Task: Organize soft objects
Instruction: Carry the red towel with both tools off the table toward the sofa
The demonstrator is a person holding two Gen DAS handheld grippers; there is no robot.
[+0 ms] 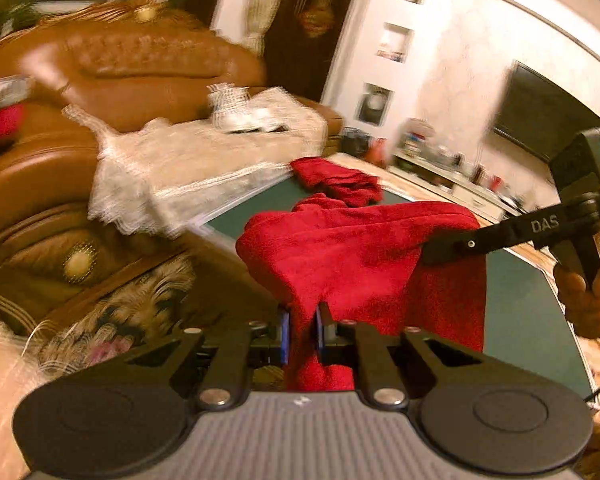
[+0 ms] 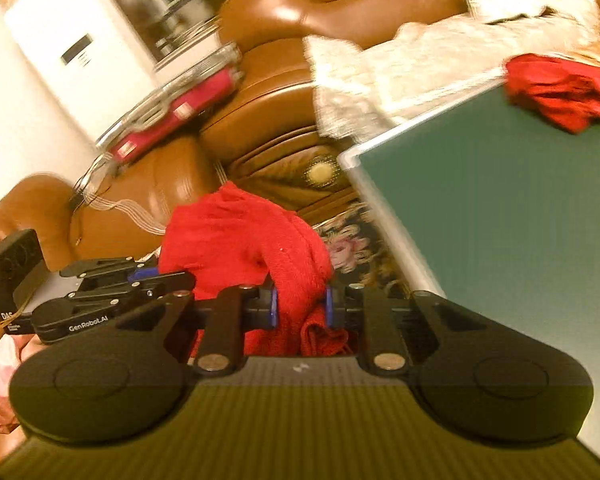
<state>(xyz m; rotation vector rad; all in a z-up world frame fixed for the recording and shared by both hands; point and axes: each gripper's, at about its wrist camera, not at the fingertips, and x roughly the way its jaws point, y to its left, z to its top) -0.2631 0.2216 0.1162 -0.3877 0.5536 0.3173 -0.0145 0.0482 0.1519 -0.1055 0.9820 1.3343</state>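
A crumpled red cloth [image 2: 564, 90] lies on the green table [image 2: 520, 220].

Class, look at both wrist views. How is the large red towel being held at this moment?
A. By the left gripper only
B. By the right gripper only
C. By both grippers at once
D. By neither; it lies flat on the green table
C: the left gripper and the right gripper each pinch a bunch of the red towel, which hangs between them above the green table.
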